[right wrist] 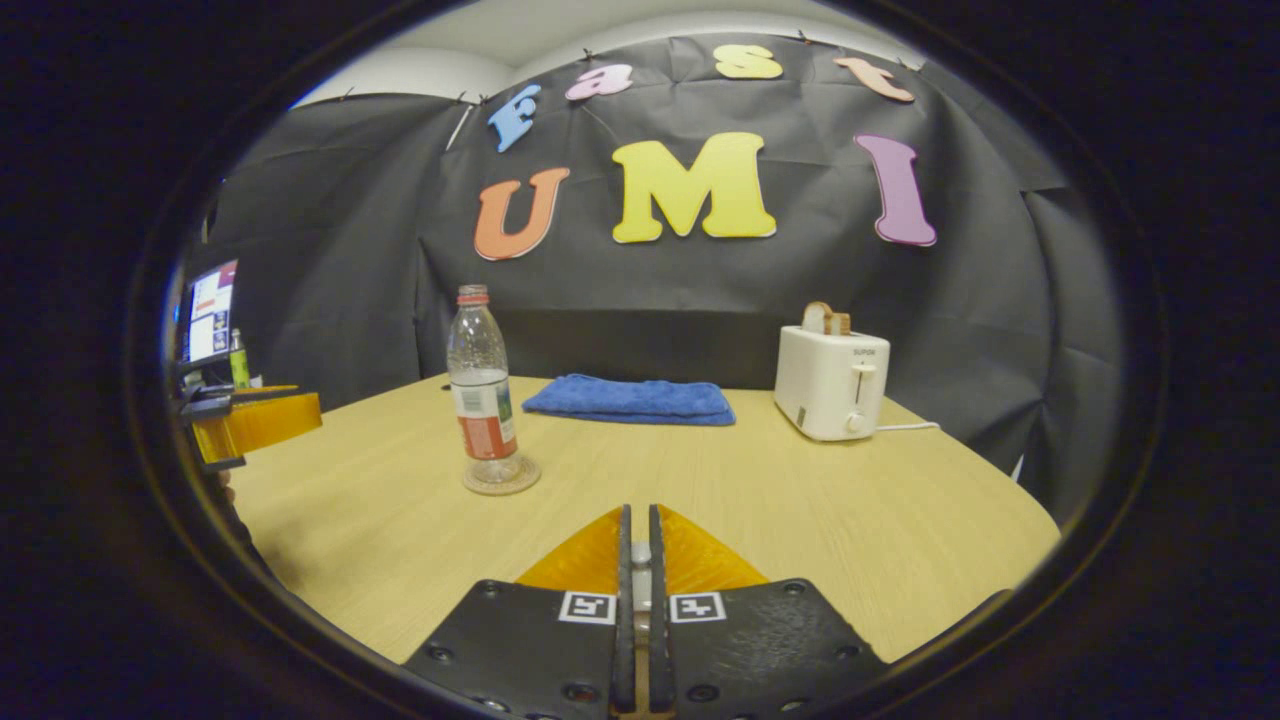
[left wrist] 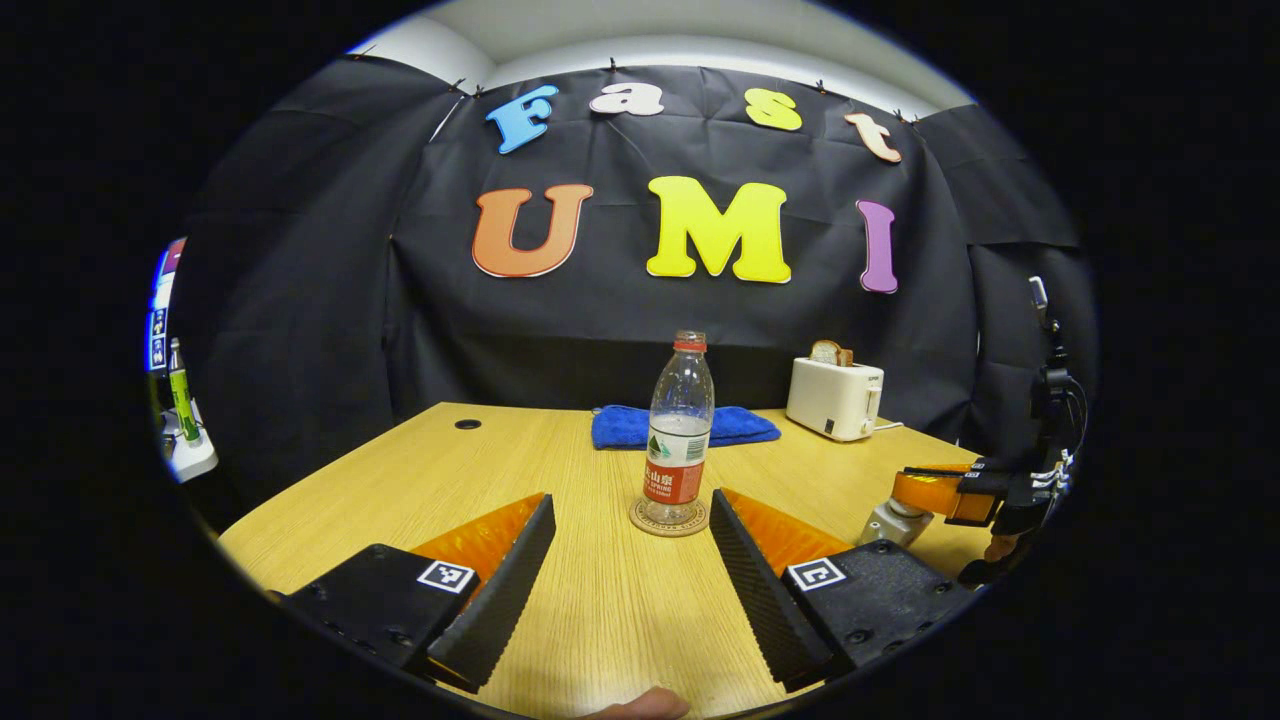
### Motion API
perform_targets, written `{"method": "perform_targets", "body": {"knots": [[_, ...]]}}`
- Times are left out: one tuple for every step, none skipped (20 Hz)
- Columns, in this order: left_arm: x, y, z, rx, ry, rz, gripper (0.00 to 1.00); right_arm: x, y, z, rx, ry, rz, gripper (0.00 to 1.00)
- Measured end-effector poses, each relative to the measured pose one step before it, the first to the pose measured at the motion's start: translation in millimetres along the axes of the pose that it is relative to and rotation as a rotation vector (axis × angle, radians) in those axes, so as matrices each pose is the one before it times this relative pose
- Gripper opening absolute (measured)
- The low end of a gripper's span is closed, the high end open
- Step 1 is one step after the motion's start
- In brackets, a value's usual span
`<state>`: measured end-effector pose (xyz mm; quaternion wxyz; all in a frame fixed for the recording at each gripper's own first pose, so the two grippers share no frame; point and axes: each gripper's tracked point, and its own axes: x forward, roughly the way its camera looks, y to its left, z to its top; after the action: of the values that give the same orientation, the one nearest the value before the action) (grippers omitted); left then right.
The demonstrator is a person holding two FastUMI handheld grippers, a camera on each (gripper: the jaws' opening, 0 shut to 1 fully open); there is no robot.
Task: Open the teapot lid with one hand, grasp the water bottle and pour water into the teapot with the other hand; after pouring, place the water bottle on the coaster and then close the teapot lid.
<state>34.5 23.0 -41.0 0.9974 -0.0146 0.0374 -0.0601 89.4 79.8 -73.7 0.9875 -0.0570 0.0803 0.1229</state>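
Two tongs, two states. My left tongs (left wrist: pixel 630 560) gape wide and hold nothing; straight ahead between their fingers, a little way off, the bottle (left wrist: pixel 678 430) stands upright on its coaster (left wrist: pixel 668 520). My right tongs (right wrist: pixel 637 600) are pressed nearly together on something small and pale, I judge the teapot (left wrist: pixel 895 520) lid's knob. With the bottle set down, seating the lid looks like what remains.

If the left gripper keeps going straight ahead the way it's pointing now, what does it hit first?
Most likely the water bottle, standing on its coaster directly ahead of the open left gripper, with bare table between. Beyond it lies the blue towel.
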Motion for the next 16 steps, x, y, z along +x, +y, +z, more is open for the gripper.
{"method": "perform_targets", "body": {"knots": [[-1.22, 1.58, 0.55, -0.00037, 0.00057, 0.00411, 0.98, -1.47, 0.04, 2.12, -0.00250, -0.00561, -0.00256, 0.06], [-2.24, 1.29, 0.99, -0.00152, 0.00280, 0.00334, 0.98, -2.92, -0.43, 3.08, -0.00307, -0.00924, -0.00382, 0.06], [-0.66, 0.01, 0.46, -0.00281, 0.00109, 0.00182, 0.98, -3.01, -1.70, 3.96, -0.00419, -0.01118, -0.00933, 0.12], [-0.54, -0.28, 1.05, -0.00372, -0.00047, -0.00160, 0.98, -3.51, -1.23, 3.88, -0.00203, -0.01191, -0.00671, 0.14], [-2.24, -0.12, 0.31, -0.00488, 0.00409, 0.00105, 0.98, -4.09, -0.32, 4.66, -0.00195, -0.01122, -0.00442, 0.24], [-3.65, 2.65, 0.44, -0.00315, 0.00395, 0.00508, 0.98, -4.97, -1.00, 5.65, 0.00038, -0.01134, -0.00573, 0.29], [-2.49, 2.10, 1.01, -0.00107, 0.00151, 0.00644, 0.98, -5.47, -0.84, 6.42, 0.00023, -0.01246, -0.00448, 0.38], [-3.45, 2.03, 2.88, -0.00038, -0.00034, 0.00616, 0.98, -6.17, -1.80, 6.30, -0.00044, -0.01423, -0.00632, 0.44], [-2.87, 0.74, 2.92, -0.00111, -0.00040, 0.00641, 0.98, -6.16, -2.65, 7.05, -0.00070, -0.01708, -0.00872, 0.51], [-3.58, 1.10, 2.04, -0.00093, 0.00097, 0.00724, 0.98, -6.44, -3.09, 7.38, -0.00204, -0.01773, -0.01181, 0.55], [-4.04, 1.57, 2.73, -0.00146, 0.00025, 0.00643, 0.98, -6.72, -3.50, 7.73, -0.00236, -0.01816, -0.00993, 0.62], [-4.17, 1.59, 3.41, -0.00149, -0.00364, 0.00681, 0.98, -7.12, -3.94, 6.83, 0.00048, -0.01688, -0.01260, 0.63], [-4.90, 1.30, 4.13, -0.00057, -0.00486, 0.00825, 0.98, -8.04, -3.62, 7.43, 0.00329, -0.01635, -0.00854, 0.67], [-4.80, 2.83, 3.24, 0.00105, -0.00446, 0.00690, 0.98, -7.40, -4.14, 7.13, 0.00412, -0.01399, -0.01013, 0.69], [-4.51, 0.63, 2.35, 0.00549, -0.00240, 0.00489, 0.98, -6.76, -4.39, 5.92, 0.00353, -0.00826, -0.00689, 0.75], [-6.14, -0.30, 4.05, 0.00864, -0.00395, 0.00510, 0.98, -7.40, -4.15, 5.46, 0.00208, -0.00730, -0.00634, 0.80]]}}
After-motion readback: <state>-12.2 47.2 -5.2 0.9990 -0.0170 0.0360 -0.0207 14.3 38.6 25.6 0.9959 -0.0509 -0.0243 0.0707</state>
